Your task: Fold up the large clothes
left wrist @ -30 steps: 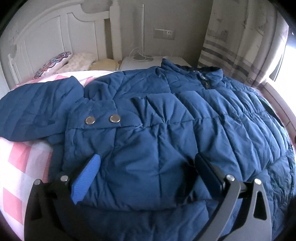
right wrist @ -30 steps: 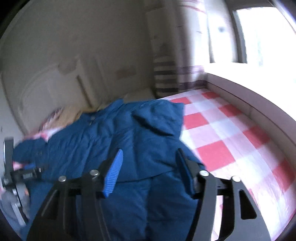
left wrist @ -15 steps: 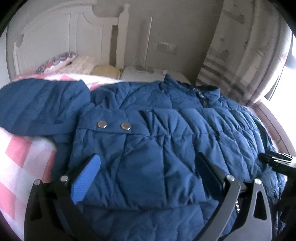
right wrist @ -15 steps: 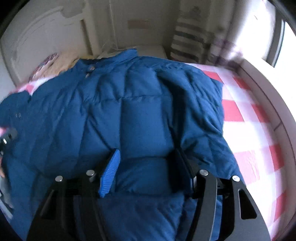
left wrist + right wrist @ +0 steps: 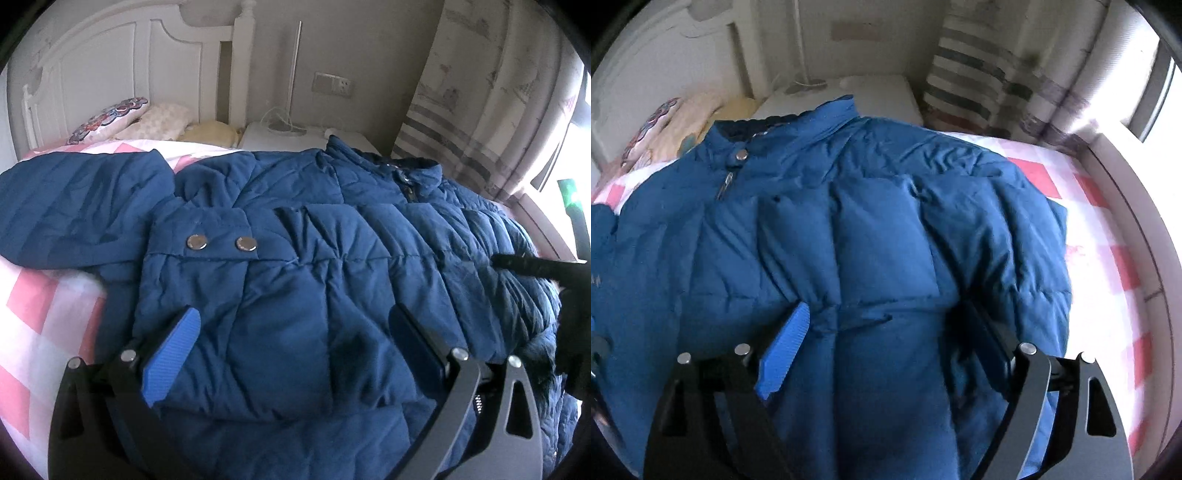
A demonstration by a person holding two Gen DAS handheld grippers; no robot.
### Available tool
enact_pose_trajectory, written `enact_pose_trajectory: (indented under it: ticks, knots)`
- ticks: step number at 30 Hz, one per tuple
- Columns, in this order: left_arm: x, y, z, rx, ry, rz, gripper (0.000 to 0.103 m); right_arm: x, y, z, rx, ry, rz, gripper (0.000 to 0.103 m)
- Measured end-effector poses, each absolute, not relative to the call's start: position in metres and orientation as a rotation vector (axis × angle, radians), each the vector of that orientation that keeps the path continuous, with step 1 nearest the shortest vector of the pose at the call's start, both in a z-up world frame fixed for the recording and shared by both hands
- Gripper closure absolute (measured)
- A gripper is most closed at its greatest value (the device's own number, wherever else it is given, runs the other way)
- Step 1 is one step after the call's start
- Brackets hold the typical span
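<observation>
A large dark blue quilted puffer jacket [image 5: 314,240] lies spread front-up on the bed, collar toward the headboard. It also fills the right wrist view [image 5: 871,236]. Its left sleeve [image 5: 74,206] lies out to the left; a sleeve with two snap buttons [image 5: 221,242] lies folded across the body. My left gripper [image 5: 295,325] is open, low over the jacket's lower left part. My right gripper [image 5: 882,325] is open, just above the folded right sleeve. The right gripper's dark tip shows at the right edge of the left wrist view [image 5: 517,264].
The bed has a pink and white checked sheet [image 5: 1108,236] and a white headboard [image 5: 110,74]. Pillows [image 5: 147,120] lie at its head. A white nightstand [image 5: 280,134] with a lamp stands behind. A striped curtain [image 5: 461,110] hangs at the right by a window ledge [image 5: 1126,184].
My right gripper swung from the right side of the bed over the jacket and came down close to it. My left gripper shifted slightly; the right gripper's tip came into its view.
</observation>
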State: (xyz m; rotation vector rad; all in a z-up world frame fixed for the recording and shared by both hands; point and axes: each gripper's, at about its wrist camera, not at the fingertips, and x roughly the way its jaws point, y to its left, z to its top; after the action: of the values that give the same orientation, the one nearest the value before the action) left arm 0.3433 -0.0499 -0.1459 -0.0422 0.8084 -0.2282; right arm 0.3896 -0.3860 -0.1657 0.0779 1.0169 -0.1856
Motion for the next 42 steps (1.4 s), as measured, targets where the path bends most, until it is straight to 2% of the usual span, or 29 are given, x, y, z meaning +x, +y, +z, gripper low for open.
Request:
enact_pose_trajectory:
  ticks: [3, 5, 7, 8, 11, 15, 18, 19, 22, 25, 27, 29, 33, 36, 42]
  knots:
    - [0.346, -0.051, -0.147, -0.037, 0.823, -0.228, 0.002, 0.383, -0.375, -0.143, 0.073, 0.863, -0.169, 0.017]
    - [0.346, -0.050, -0.147, -0.037, 0.821, -0.228, 0.002, 0.389, -0.371, -0.143, 0.047, 0.827, -0.181, 0.017]
    - [0.347, -0.050, -0.148, -0.042, 0.822, -0.232, 0.002, 0.406, -0.371, -0.171, 0.056, 0.945, -0.144, 0.016]
    - [0.347, -0.050, -0.148, -0.044, 0.823, -0.231, 0.002, 0.408, -0.371, -0.177, 0.061, 0.944, -0.142, 0.017]
    - [0.347, -0.050, -0.147, -0.046, 0.824, -0.232, 0.002, 0.409, -0.373, -0.168, 0.082, 0.988, -0.173, 0.017]
    - [0.347, -0.050, -0.147, -0.045, 0.826, -0.232, 0.002, 0.354, -0.345, -0.141, 0.101, 0.866, -0.063, 0.016]
    - [0.347, -0.050, -0.147, -0.045, 0.827, -0.232, 0.002, 0.338, -0.314, -0.169, -0.043, 0.963, 0.000, 0.016]
    - [0.347, -0.050, -0.146, -0.045, 0.825, -0.232, 0.002, 0.332, -0.305, -0.175, -0.104, 0.935, -0.010, 0.016]
    - [0.348, -0.048, -0.146, -0.056, 0.821, -0.237, 0.002, 0.318, -0.311, -0.165, -0.059, 0.944, -0.038, 0.017]
    - [0.346, -0.038, -0.142, -0.105, 0.798, -0.244, 0.002, 0.293, -0.311, -0.150, -0.008, 0.868, -0.010, 0.016]
    - [0.343, -0.021, -0.134, -0.178, 0.754, -0.229, 0.002, 0.289, -0.309, -0.166, -0.065, 0.888, -0.037, 0.016]
    - [0.340, 0.016, -0.121, -0.326, 0.696, -0.161, 0.003, 0.290, -0.303, -0.182, -0.078, 0.888, -0.035, 0.016]
    - [0.326, 0.141, -0.102, -0.721, 0.582, 0.060, 0.003, 0.290, -0.310, -0.181, -0.042, 0.883, -0.019, 0.016]
    - [0.317, 0.227, -0.098, -0.850, 0.516, 0.248, 0.003, 0.293, -0.311, -0.183, -0.036, 0.878, -0.015, 0.016]
    - [0.347, 0.356, -0.128, -1.053, 0.529, 0.306, 0.004, 0.292, -0.313, -0.184, -0.041, 0.879, -0.017, 0.016]
